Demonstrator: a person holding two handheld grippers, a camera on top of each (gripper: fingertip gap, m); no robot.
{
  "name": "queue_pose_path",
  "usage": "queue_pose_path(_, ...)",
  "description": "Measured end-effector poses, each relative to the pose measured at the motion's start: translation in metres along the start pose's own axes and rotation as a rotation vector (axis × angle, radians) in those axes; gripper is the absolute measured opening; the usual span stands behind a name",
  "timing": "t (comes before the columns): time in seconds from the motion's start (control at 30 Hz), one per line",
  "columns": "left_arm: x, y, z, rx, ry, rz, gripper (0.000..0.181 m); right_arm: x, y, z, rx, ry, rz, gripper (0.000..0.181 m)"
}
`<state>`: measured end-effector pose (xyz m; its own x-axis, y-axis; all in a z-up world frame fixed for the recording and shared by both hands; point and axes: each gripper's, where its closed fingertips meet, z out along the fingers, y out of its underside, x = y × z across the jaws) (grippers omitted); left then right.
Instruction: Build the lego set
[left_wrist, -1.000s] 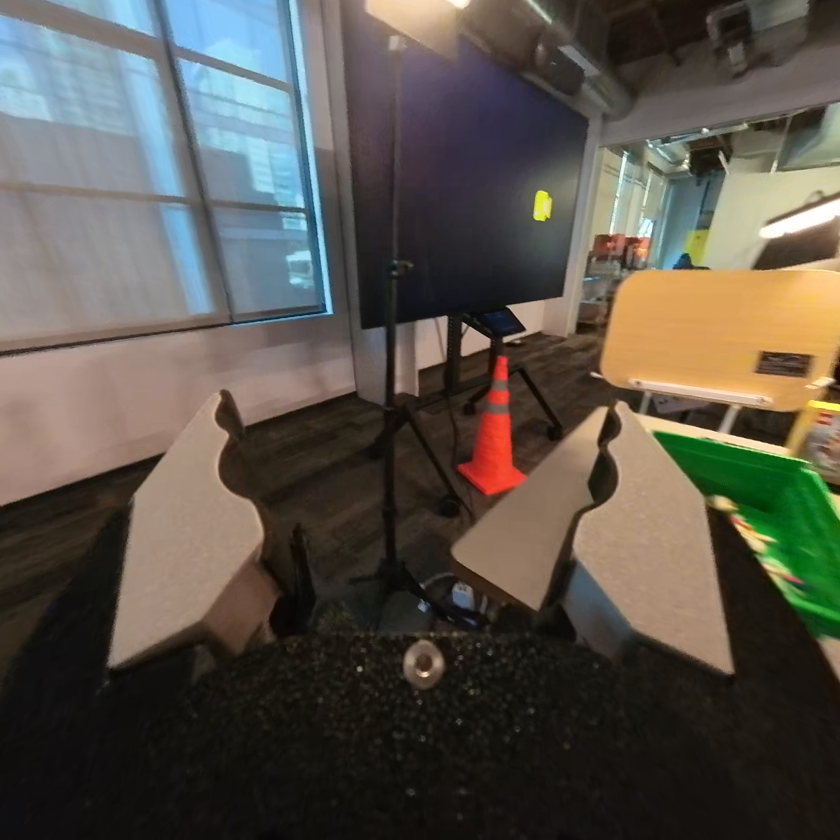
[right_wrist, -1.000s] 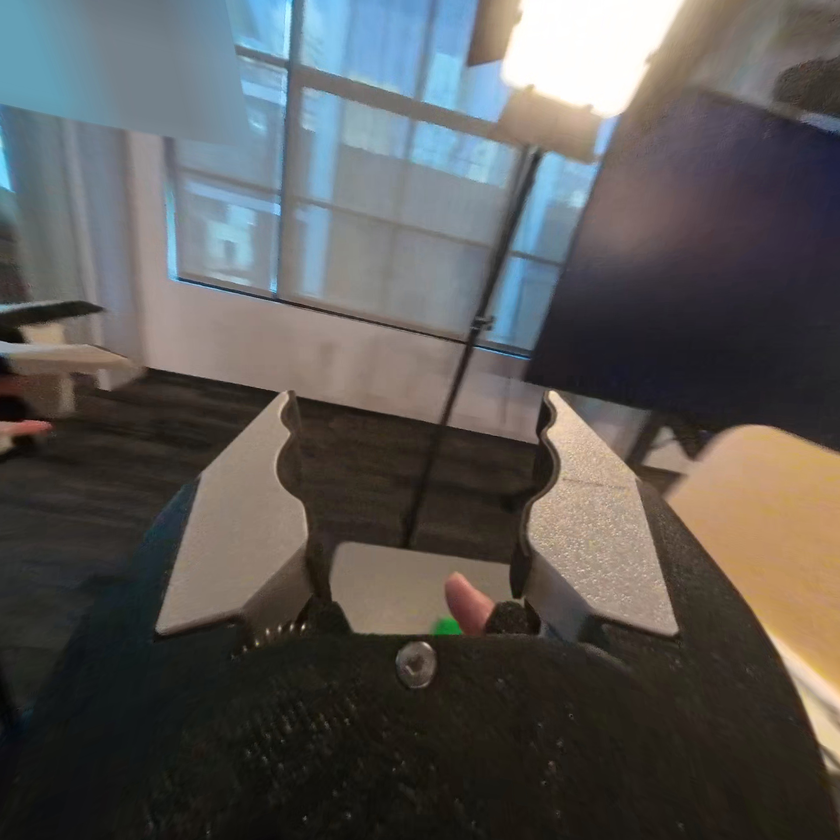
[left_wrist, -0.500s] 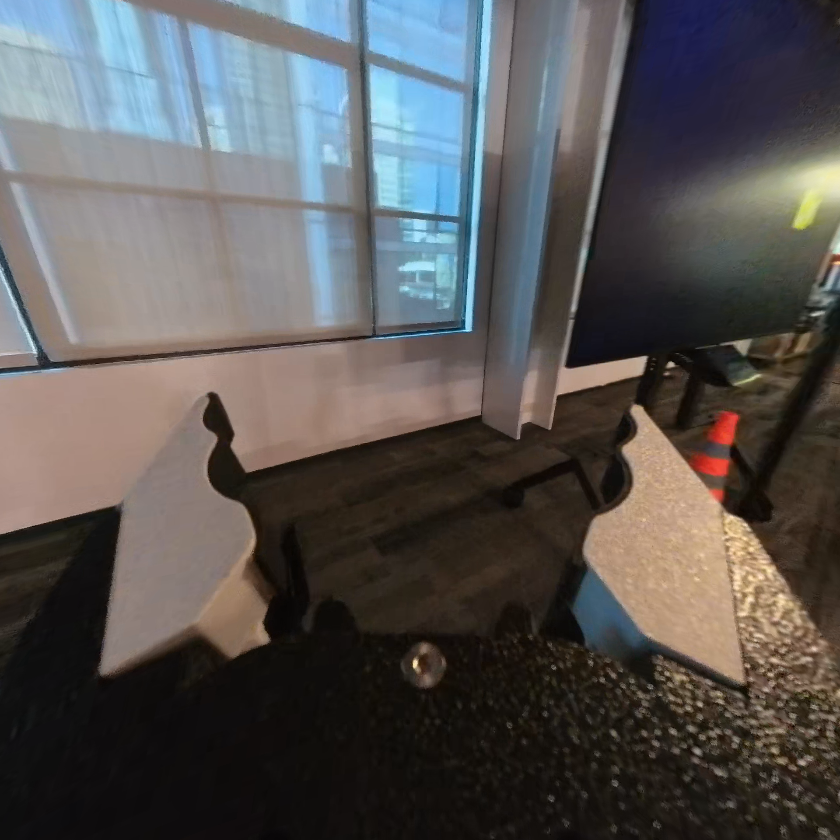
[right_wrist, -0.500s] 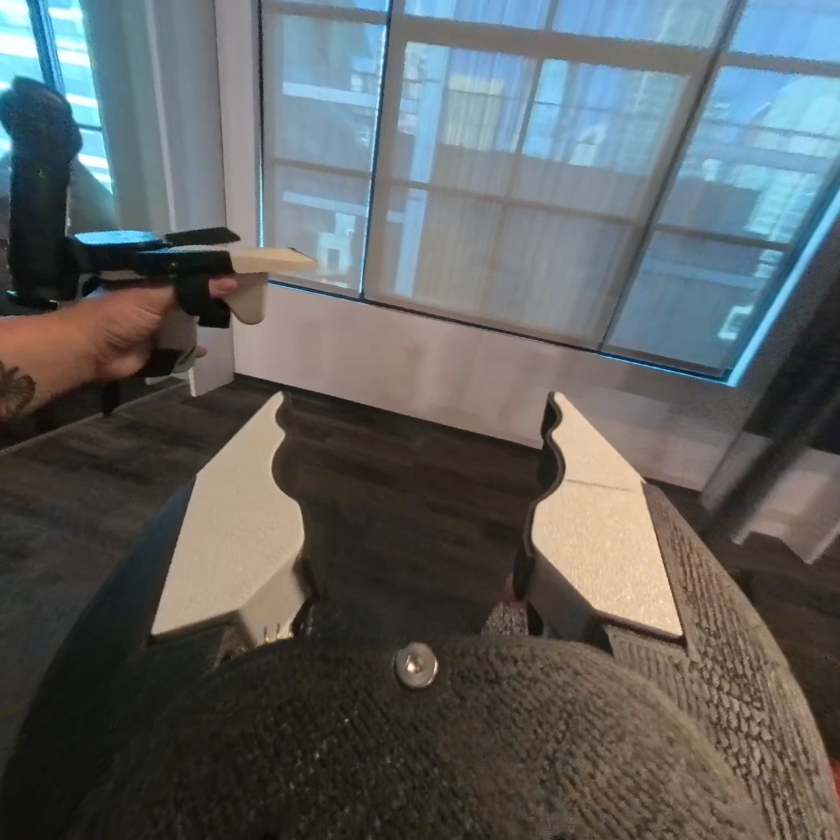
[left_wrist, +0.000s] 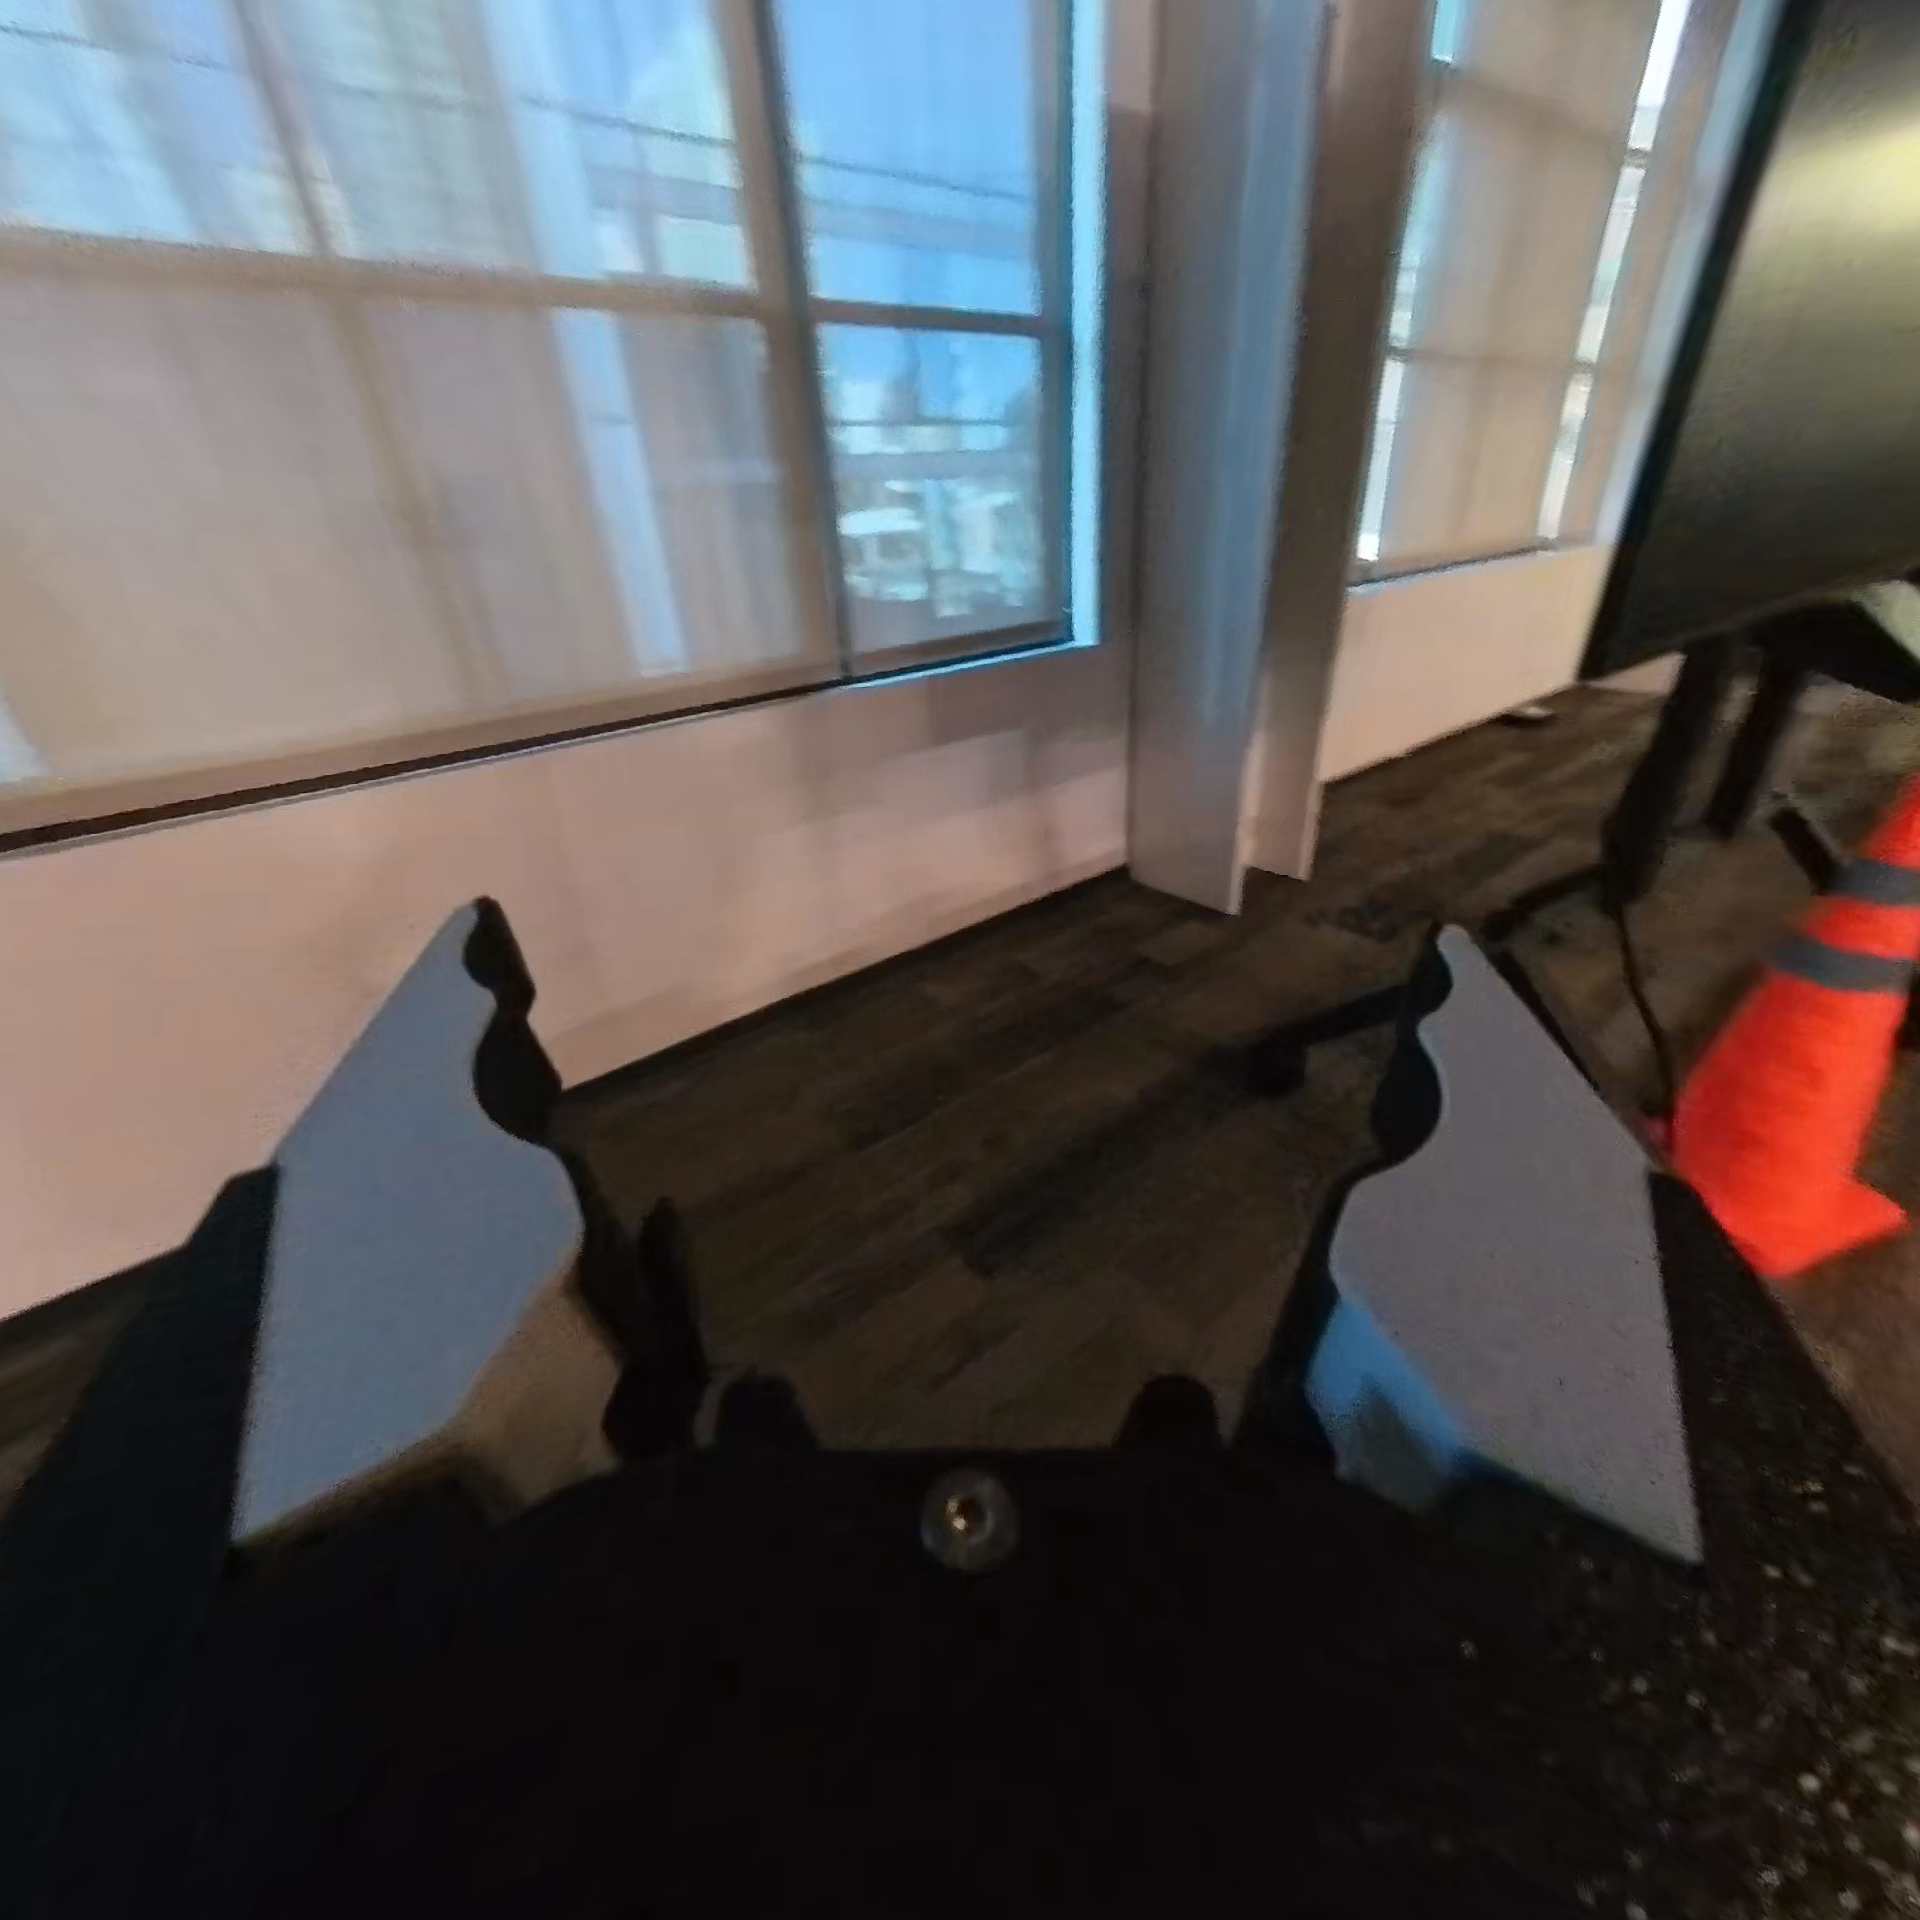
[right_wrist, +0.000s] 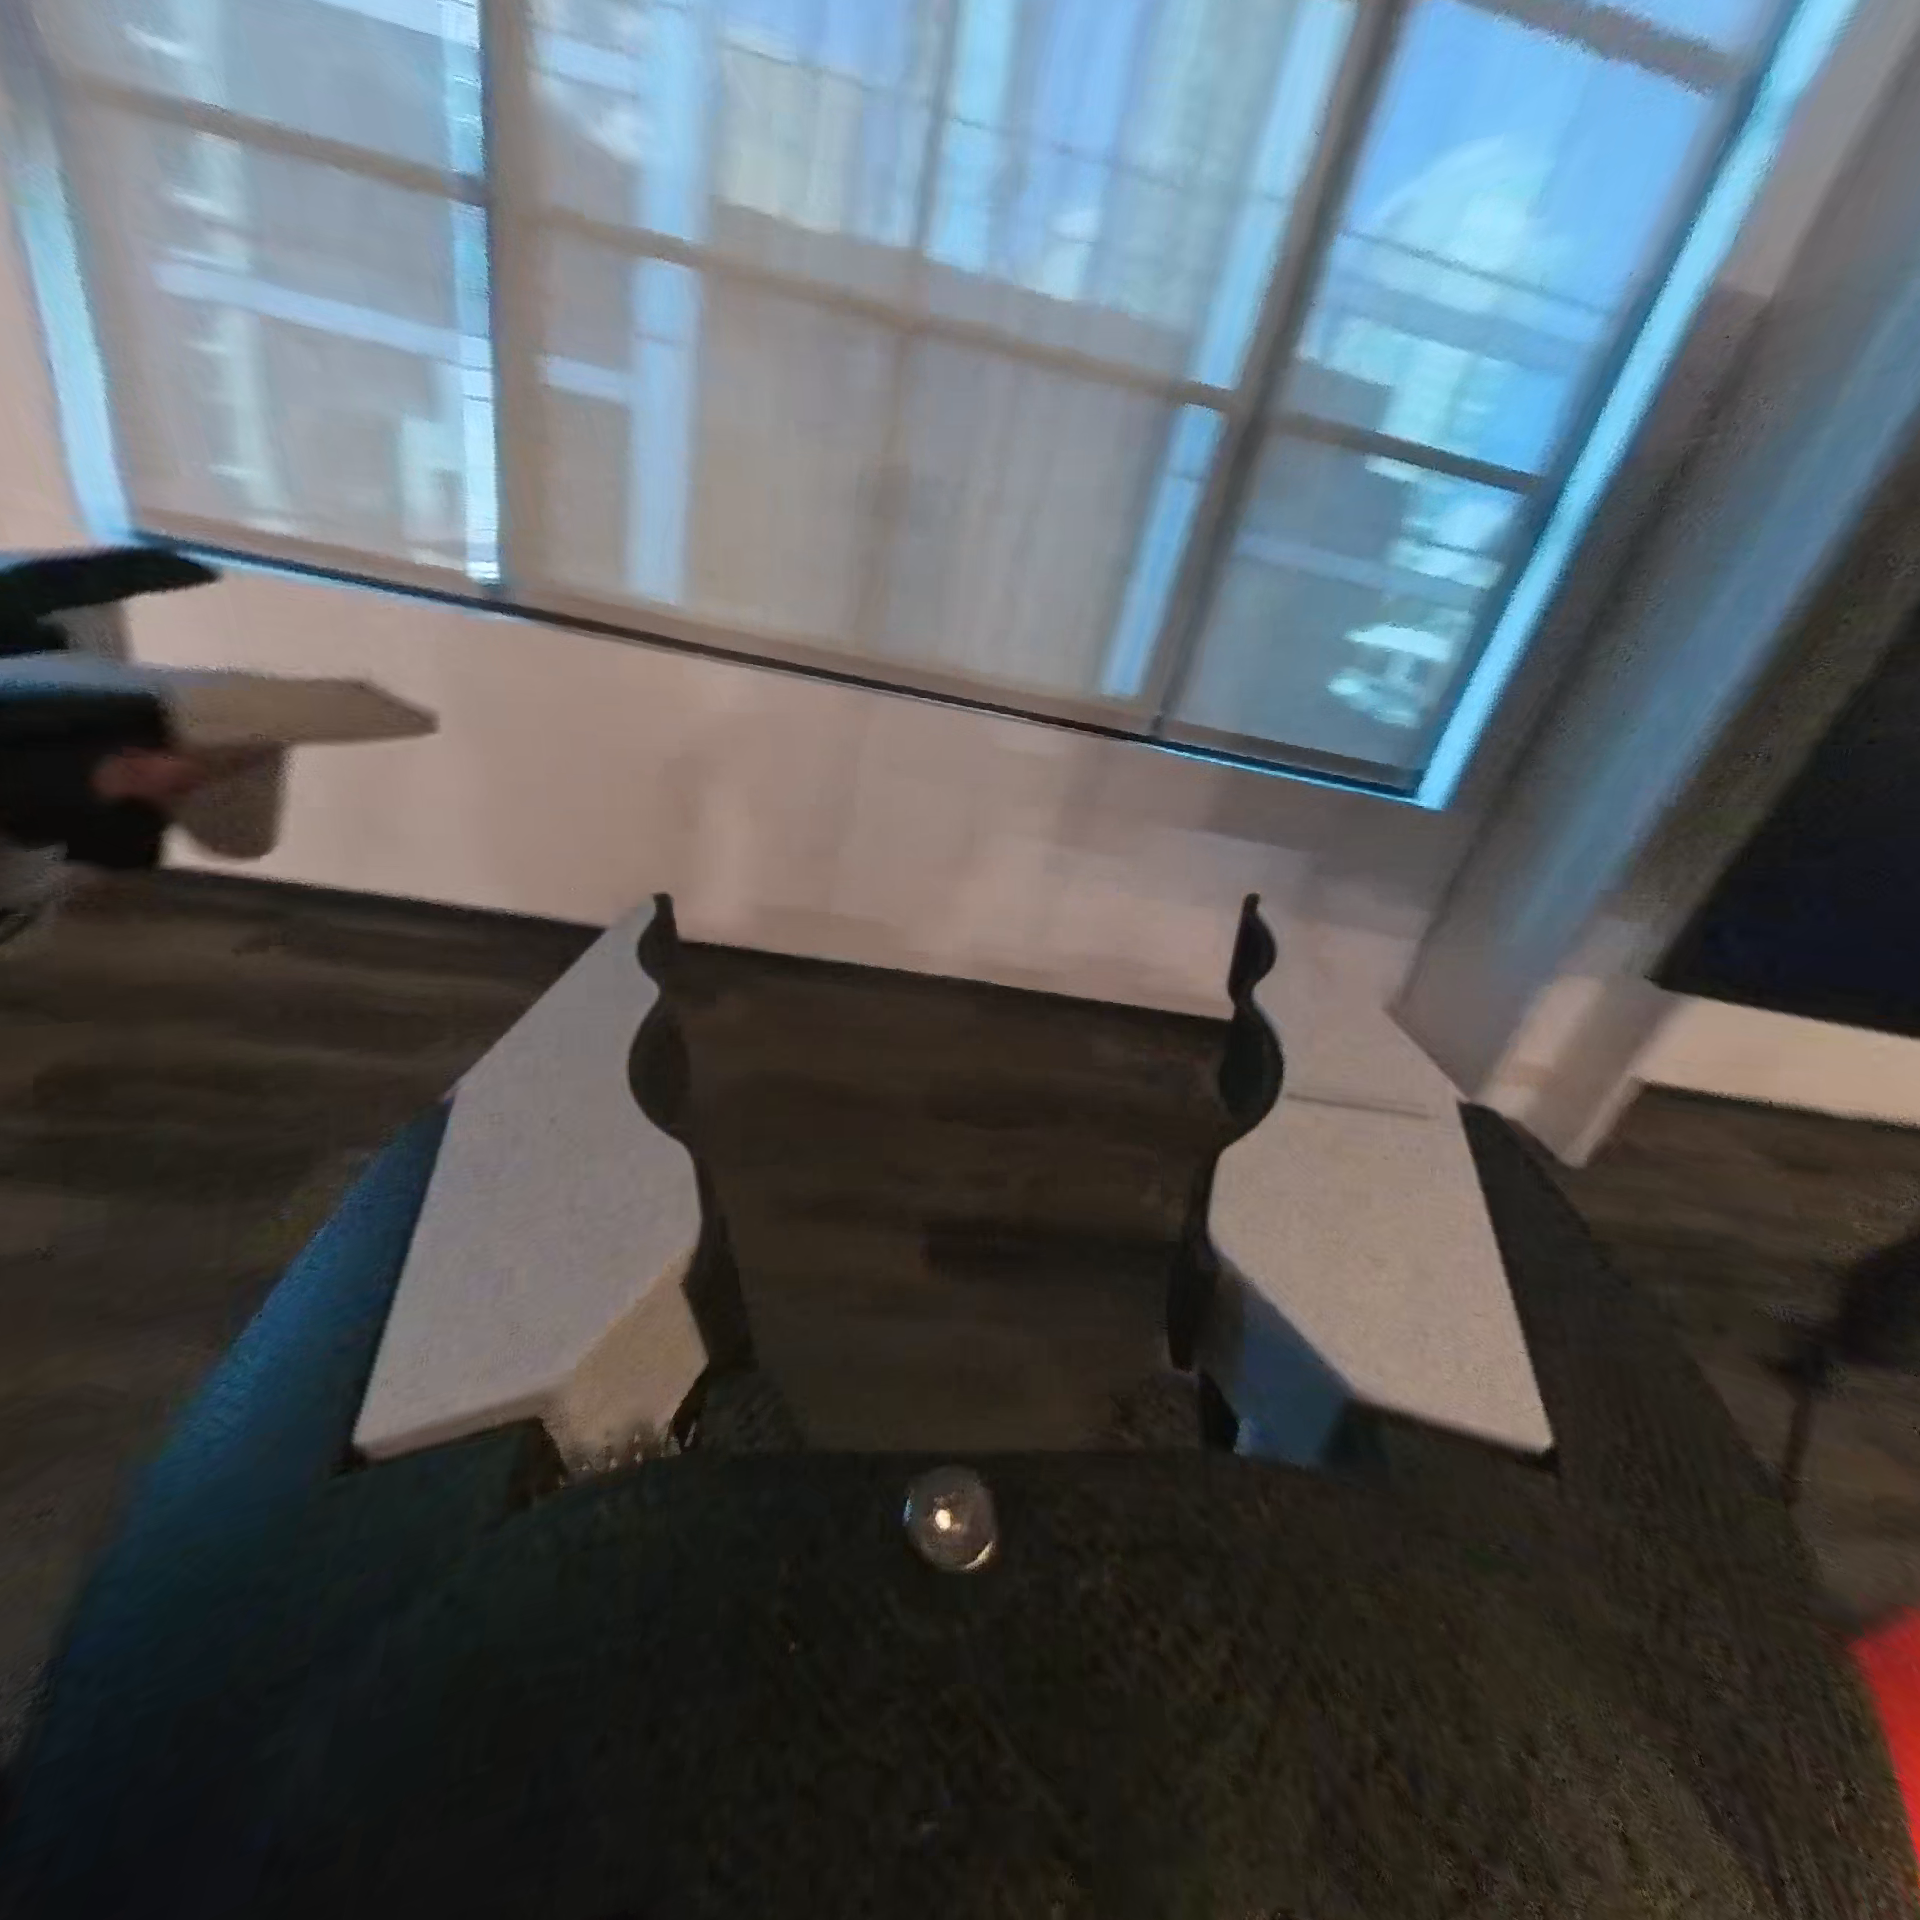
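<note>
No lego pieces or table show in either view now. My left gripper (left_wrist: 961, 935) is open and empty, held in the air and pointing at the wall below the windows. My right gripper (right_wrist: 956, 914) is open and empty, also pointing at the wall and dark carpet. The left gripper also shows in the right wrist view (right_wrist: 208, 717) at the far left, held by a hand, level and apart from the right one.
An orange traffic cone (left_wrist: 1797, 1081) stands on the carpet at the right. A dark screen on a black stand (left_wrist: 1787, 343) is at the upper right. A white pillar (left_wrist: 1216, 468) and large windows (right_wrist: 883, 364) face me.
Both grippers have swung left, away from the table, green bin and chair, and now face the window wall. The right view has tilted. Both stay open and empty.
</note>
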<state>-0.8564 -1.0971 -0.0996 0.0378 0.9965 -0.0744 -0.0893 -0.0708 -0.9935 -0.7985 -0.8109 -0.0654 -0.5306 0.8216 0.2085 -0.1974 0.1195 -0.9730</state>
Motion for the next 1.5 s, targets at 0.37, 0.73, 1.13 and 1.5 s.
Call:
queue_pose_path(0.37, 0.280, 0.030, 0.240, 0.031, 1.053, 0.037, 0.140, 0.144, 0.065, 0.091, -0.211, 0.600, 0.037, 0.092)
queue_pose_path(0.73, 0.576, -0.011, 0.324, 0.195, 1.637, 0.004, 0.151, 0.328, 0.125, 0.086, -0.298, 0.994, 0.044, 0.086)
queue_pose_path(1.13, 0.888, -0.078, 0.323, 0.288, 1.918, -0.233, 0.153, 0.441, 0.125, -0.036, -0.250, 1.565, 0.060, 0.086)
queue_pose_path(1.5, 1.155, -0.084, 0.407, 0.217, 2.036, -0.226, 0.153, 0.657, 0.172, -0.178, -0.374, 1.872, 0.033, 0.085)
